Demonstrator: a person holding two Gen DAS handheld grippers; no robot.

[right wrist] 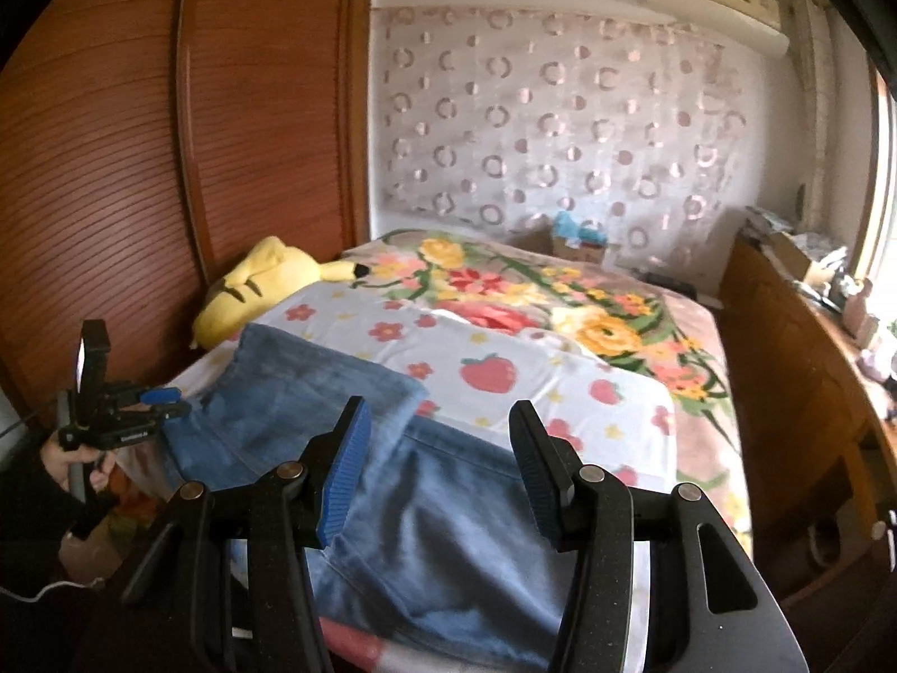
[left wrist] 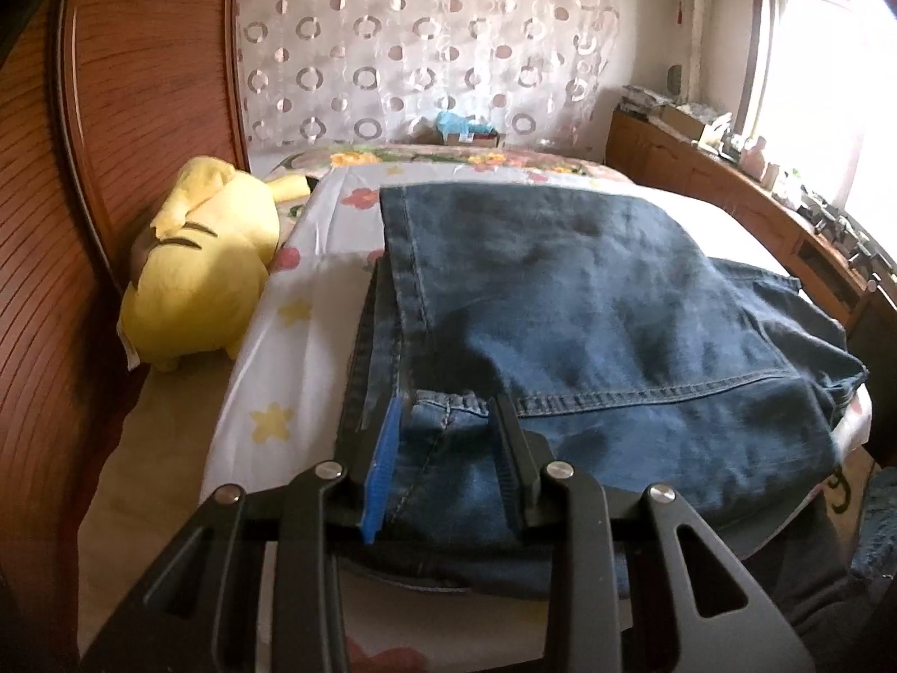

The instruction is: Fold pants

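Two grippers on one pair of jeans (left wrist: 588, 303), lying folded over on the bed sheet (left wrist: 297, 303). Left gripper (left wrist: 448, 448) seems to pinch the denim edge at 6 o'clock. Right gripper (right wrist: 443, 465) is spread, empty, above the cloth. Next, probably: another fold; right must grab first. Only the right view shows the left hand (right wrist: 73, 465) at 9 o'clock.

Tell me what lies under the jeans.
The jeans rest on a white fruit-and-flower print sheet, which overlies a floral blanket. Whatever sits directly beneath the denim is hidden.
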